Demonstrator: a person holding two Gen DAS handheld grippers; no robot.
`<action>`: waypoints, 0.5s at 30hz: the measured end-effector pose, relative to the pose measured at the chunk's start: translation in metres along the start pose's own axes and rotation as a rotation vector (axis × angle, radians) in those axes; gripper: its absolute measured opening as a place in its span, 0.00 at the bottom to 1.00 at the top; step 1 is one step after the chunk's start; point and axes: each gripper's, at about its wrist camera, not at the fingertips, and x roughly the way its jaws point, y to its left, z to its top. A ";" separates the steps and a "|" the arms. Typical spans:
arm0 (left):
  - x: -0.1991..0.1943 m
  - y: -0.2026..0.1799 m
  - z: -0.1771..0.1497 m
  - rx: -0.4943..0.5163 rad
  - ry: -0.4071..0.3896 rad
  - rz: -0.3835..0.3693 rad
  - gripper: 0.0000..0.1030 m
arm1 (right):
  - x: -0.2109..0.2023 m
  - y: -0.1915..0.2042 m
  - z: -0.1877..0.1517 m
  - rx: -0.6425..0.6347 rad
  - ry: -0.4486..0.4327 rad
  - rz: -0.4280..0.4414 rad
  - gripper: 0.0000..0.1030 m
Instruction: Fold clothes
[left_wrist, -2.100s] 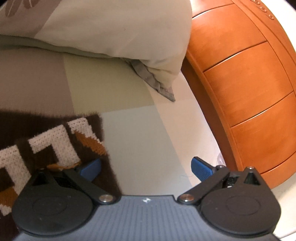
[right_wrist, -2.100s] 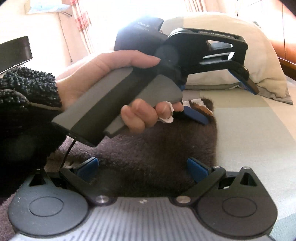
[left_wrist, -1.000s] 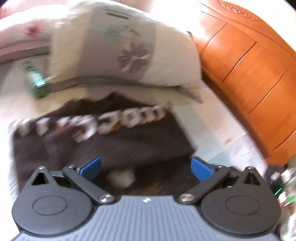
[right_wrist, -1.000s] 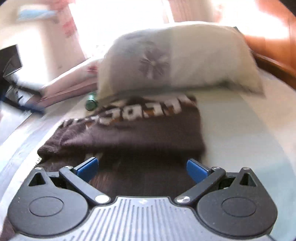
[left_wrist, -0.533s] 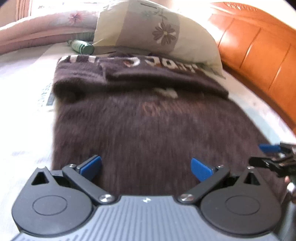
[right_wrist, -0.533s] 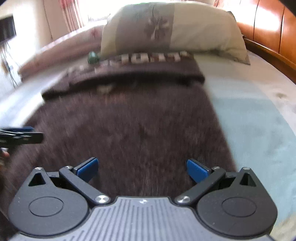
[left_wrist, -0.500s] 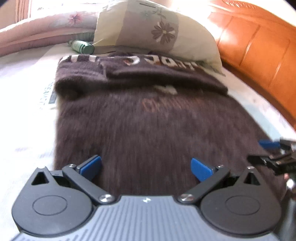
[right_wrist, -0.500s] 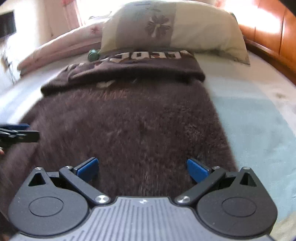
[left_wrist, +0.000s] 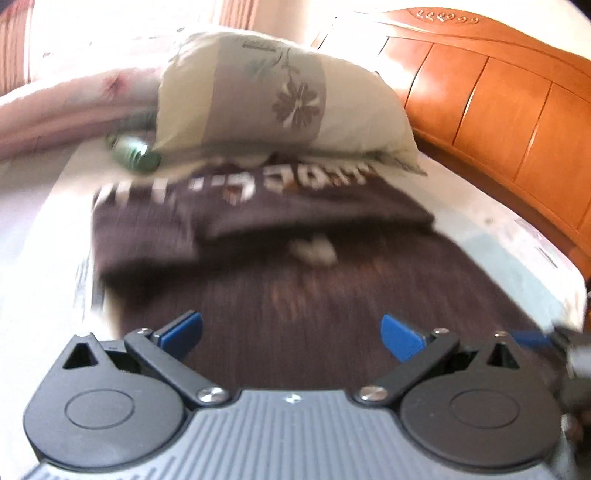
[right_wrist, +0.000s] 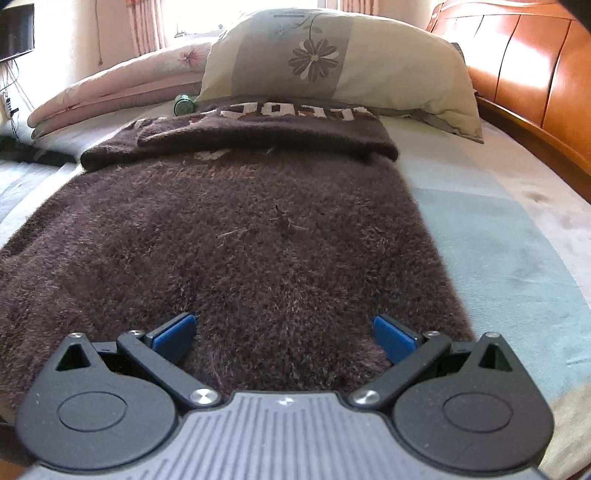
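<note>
Fuzzy dark-brown knit sweater (right_wrist: 240, 236) looks thick, soft, floppy; grab hem corners just ahead of left gripper (left_wrist: 291, 334) & right gripper (right_wrist: 283, 332), both spread, empty.

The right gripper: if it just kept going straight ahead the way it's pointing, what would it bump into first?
Probably the brown sweater: the right gripper, jaws open, points low along it. Its folded-over band rises ahead, then the pillow. Depth is hard to judge.
</note>
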 end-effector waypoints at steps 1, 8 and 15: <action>0.014 0.001 0.014 0.003 -0.003 0.004 0.99 | 0.000 0.000 -0.001 0.000 -0.009 0.001 1.00; 0.114 0.008 0.070 -0.024 0.019 0.057 0.99 | -0.005 -0.005 -0.015 -0.014 -0.093 0.034 1.00; 0.139 0.028 0.059 -0.151 0.054 0.019 0.99 | -0.005 -0.007 -0.019 -0.020 -0.130 0.049 1.00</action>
